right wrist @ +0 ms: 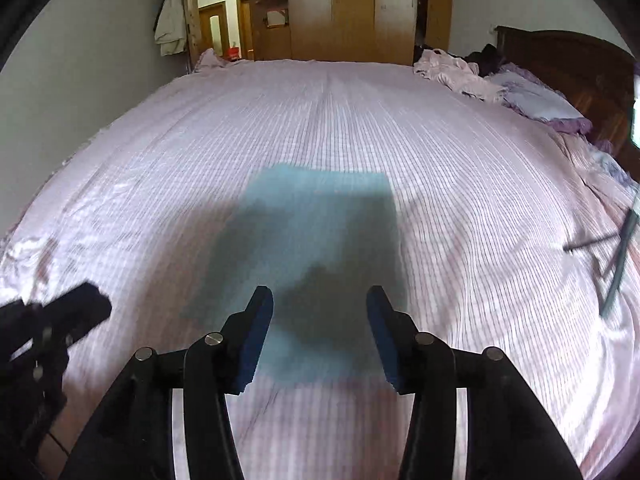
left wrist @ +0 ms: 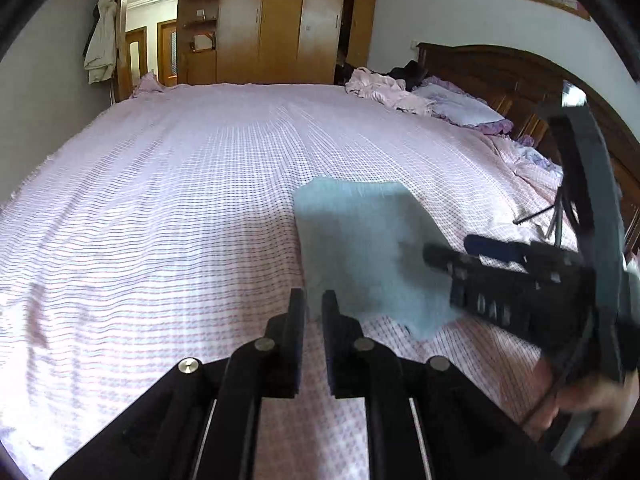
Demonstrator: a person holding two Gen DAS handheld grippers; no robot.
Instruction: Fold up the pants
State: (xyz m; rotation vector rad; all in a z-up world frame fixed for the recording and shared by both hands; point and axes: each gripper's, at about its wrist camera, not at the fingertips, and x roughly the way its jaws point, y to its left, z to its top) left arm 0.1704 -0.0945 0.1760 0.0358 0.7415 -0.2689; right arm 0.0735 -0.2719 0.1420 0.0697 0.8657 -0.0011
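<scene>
1. Right now the folded pants (right wrist: 320, 240), a teal-blue rectangle, lie flat on the bed (right wrist: 320, 120), at the centre of the right wrist view and right of centre in the left wrist view.
2. My left hand-held gripper (left wrist: 313, 308) has its jaws nearly together, only a thin gap between the pads, and nothing is caught in it.
3. My right hand-held gripper (right wrist: 320, 320) has its jaws apart, with the near edge of the pants showing in the gap; the pads press on nothing.
4. From the left wrist view, the right hand-held gripper sits at the right edge of the frame, blurred, with my hand (left wrist: 592, 404) below it.
5. Pillows (right wrist: 536, 100) and crumpled bedding (right wrist: 452, 68) lie in the upper right, by the headboard (right wrist: 568, 60).
</scene>
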